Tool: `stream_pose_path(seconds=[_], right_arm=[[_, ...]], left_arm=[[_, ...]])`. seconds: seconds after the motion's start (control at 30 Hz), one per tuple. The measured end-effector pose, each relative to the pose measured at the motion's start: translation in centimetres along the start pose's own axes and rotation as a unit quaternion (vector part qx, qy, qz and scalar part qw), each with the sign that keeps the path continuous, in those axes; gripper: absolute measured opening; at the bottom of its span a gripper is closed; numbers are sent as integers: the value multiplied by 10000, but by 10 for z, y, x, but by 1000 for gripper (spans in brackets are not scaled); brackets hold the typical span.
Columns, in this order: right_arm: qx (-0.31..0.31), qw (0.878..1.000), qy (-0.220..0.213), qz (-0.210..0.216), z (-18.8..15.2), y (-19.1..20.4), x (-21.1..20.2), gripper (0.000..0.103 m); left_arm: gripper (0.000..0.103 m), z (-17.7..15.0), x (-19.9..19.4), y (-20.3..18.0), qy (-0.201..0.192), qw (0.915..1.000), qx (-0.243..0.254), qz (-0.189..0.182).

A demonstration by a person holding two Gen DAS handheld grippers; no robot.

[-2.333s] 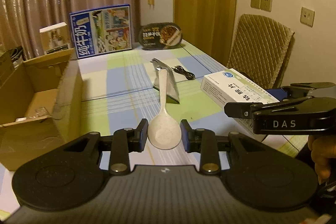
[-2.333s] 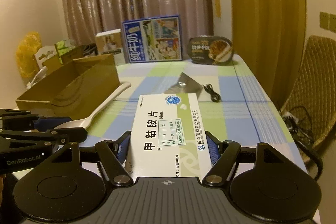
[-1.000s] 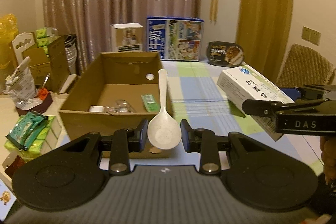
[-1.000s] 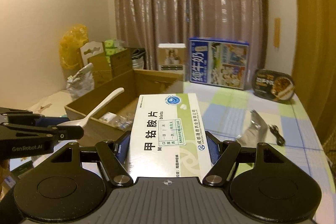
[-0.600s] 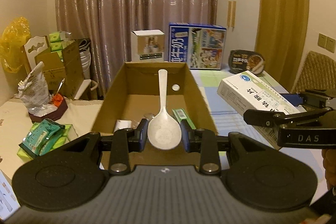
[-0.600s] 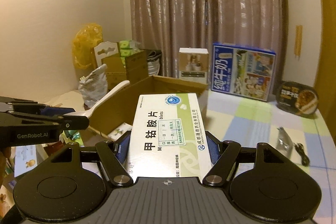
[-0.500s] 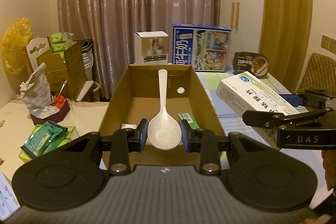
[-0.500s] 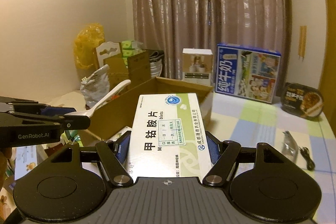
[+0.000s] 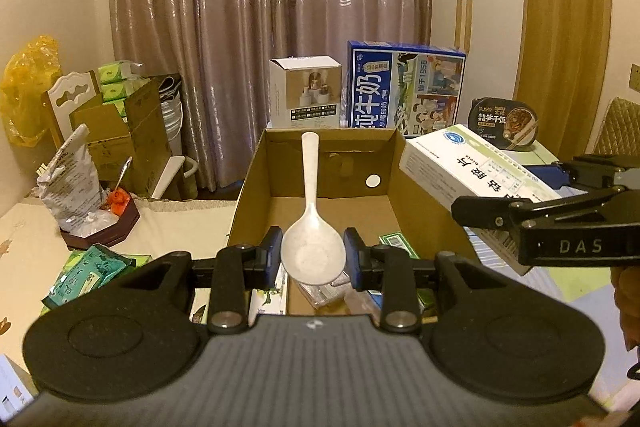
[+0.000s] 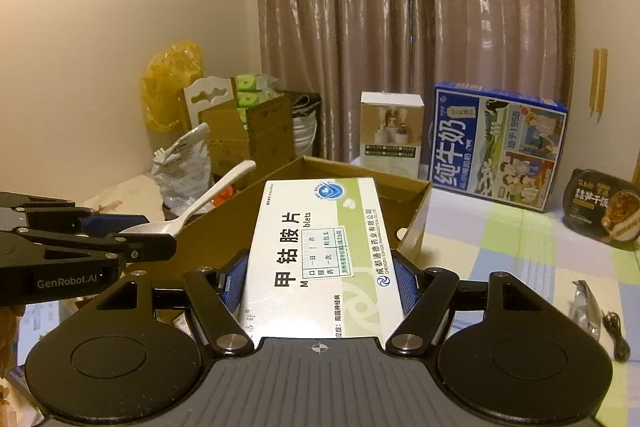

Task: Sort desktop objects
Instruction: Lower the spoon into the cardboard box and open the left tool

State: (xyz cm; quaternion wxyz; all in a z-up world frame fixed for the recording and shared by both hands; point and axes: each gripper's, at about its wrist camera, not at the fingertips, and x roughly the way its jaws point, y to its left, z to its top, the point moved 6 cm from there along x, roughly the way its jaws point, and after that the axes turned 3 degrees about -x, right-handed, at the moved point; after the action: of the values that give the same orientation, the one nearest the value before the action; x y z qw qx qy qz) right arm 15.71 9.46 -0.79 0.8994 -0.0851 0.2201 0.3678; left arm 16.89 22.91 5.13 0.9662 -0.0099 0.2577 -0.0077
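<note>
My left gripper is shut on the bowl of a white plastic spoon, whose handle points away over an open cardboard box. Seen from the right wrist view, that spoon sticks out of the left gripper beside the box. My right gripper is shut on a white and green medicine box, held above the box's right wall. In the left wrist view the medicine box and right gripper hang at the right. Several small packets lie inside the box.
A blue milk carton, a white product box and a black meal tray stand at the back of the checked tablecloth. A foil packet and black cable lie at right. Green packets and bags clutter the left.
Both grippers have swung left from over the table to the cardboard box, carrying the spoon and the medicine box. The box has grown nearer and now lies under the spoon.
</note>
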Motion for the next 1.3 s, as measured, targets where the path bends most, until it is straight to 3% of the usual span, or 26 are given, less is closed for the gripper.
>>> stream_pose_path(seconds=[0.93, 0.97, 1.0, 1.03, 1.3], right_arm=[[183, 9994, 273, -120, 13, -19, 68, 68], [193, 9993, 282, -121, 13, -18, 69, 68], [199, 9993, 288, -118, 12, -19, 69, 68], [200, 9993, 298, -122, 11, -20, 69, 68], [227, 9991, 344, -118, 6, -23, 72, 68]], left_arm=[[28, 16, 82, 14, 332, 9987, 36, -385], [30, 15, 85, 14, 365, 9985, 20, -414], [47, 15, 88, 14, 398, 9984, 9, -408], [55, 14, 88, 14, 360, 9986, 30, -393], [55, 7, 84, 15, 313, 9989, 160, -325]])
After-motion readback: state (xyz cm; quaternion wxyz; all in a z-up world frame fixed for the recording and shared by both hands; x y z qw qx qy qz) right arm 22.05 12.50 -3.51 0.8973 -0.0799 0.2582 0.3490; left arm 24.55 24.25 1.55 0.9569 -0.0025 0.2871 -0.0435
